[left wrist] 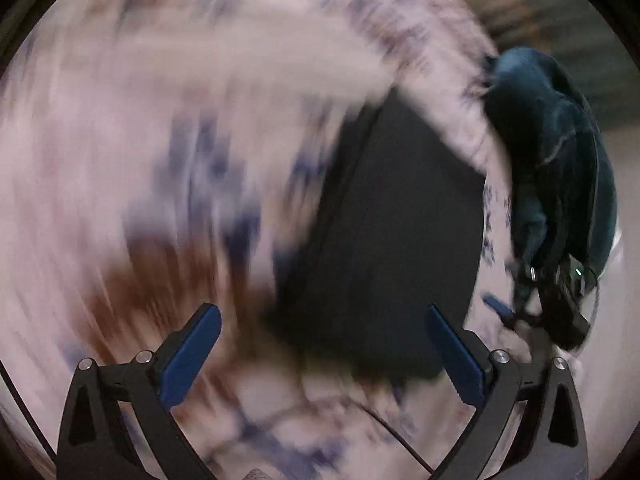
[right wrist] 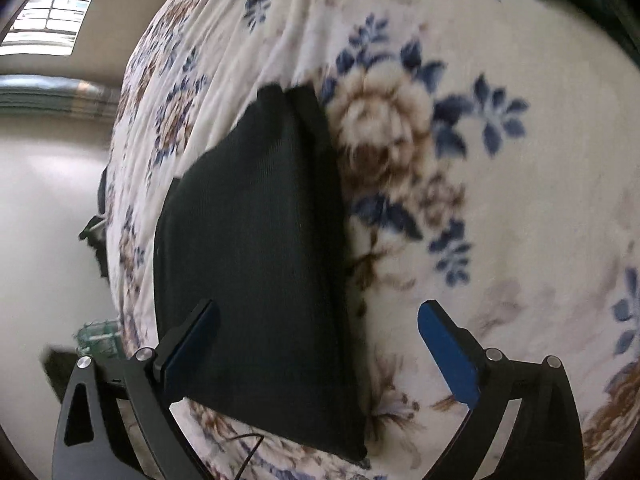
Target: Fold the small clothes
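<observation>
A small black garment [right wrist: 256, 272] lies folded flat on a white blanket with blue and brown flowers [right wrist: 500, 208]. It also shows in the blurred left wrist view [left wrist: 392, 240]. My right gripper [right wrist: 318, 320] is open and empty, just above the garment's near right edge. My left gripper [left wrist: 322, 324] is open and empty, near the garment's near corner. The other gripper [left wrist: 560, 312] shows at the right of the left wrist view, held by a person in a dark teal top [left wrist: 560, 152].
The blanket's edge [right wrist: 120, 216] drops off at the left of the right wrist view, with pale floor [right wrist: 44, 208] beyond. A thin black cable [right wrist: 250, 452] runs along the near edge. A window [right wrist: 52, 12] is at upper left.
</observation>
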`<action>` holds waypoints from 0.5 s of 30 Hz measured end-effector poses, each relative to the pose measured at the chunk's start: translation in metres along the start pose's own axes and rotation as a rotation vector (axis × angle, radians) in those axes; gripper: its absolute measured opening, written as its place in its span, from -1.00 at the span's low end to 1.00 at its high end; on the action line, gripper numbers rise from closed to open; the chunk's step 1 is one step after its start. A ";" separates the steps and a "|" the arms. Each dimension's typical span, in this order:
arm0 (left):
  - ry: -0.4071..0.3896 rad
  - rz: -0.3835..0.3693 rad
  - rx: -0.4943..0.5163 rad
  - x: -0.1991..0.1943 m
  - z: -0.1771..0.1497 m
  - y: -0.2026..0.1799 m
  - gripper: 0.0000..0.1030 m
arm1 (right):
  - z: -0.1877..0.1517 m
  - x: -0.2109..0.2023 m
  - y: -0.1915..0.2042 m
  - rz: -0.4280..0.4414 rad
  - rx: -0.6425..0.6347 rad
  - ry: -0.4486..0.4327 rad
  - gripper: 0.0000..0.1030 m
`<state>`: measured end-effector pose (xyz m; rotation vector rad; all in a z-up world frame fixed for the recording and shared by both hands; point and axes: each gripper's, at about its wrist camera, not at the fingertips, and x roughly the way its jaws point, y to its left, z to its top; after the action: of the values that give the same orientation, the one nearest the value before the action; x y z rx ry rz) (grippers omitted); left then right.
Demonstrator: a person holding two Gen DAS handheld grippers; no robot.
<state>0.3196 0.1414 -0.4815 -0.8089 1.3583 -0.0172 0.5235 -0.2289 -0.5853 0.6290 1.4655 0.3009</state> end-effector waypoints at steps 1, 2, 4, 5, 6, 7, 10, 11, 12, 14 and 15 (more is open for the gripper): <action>0.056 -0.039 -0.072 0.020 -0.017 0.009 1.00 | 0.000 0.007 0.000 0.017 -0.010 0.015 0.95; 0.073 -0.069 -0.112 0.034 -0.026 0.014 1.00 | 0.002 0.014 -0.002 0.038 -0.025 0.024 0.95; 0.063 -0.104 -0.133 0.053 -0.034 0.013 1.00 | 0.009 0.033 -0.004 0.076 -0.036 0.050 0.95; 0.052 -0.111 -0.134 0.061 -0.034 0.010 1.00 | 0.014 0.045 -0.009 0.099 -0.020 0.079 0.95; 0.035 -0.130 -0.134 0.073 -0.029 0.006 1.00 | 0.019 0.056 -0.011 0.111 -0.007 0.104 0.95; 0.024 -0.115 -0.143 0.079 -0.026 0.006 1.00 | 0.025 0.068 -0.014 0.119 0.000 0.129 0.95; -0.045 -0.132 -0.227 0.085 -0.014 0.008 1.00 | 0.042 0.093 -0.014 0.153 0.000 0.180 0.97; -0.076 -0.152 -0.253 0.083 -0.012 0.008 1.00 | 0.047 0.097 -0.012 0.171 0.004 0.184 0.97; -0.103 -0.167 -0.259 0.081 -0.011 0.007 0.83 | 0.051 0.100 -0.010 0.206 0.012 0.181 0.97; -0.191 -0.186 -0.257 0.069 -0.007 0.002 -0.17 | 0.055 0.104 -0.002 0.287 0.028 0.155 0.92; -0.211 -0.186 -0.245 0.065 -0.004 -0.002 -0.47 | 0.055 0.108 0.005 0.290 0.029 0.149 0.74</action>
<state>0.3340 0.1083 -0.5359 -1.1100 1.0950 0.0881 0.5891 -0.1767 -0.6732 0.8590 1.5229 0.5626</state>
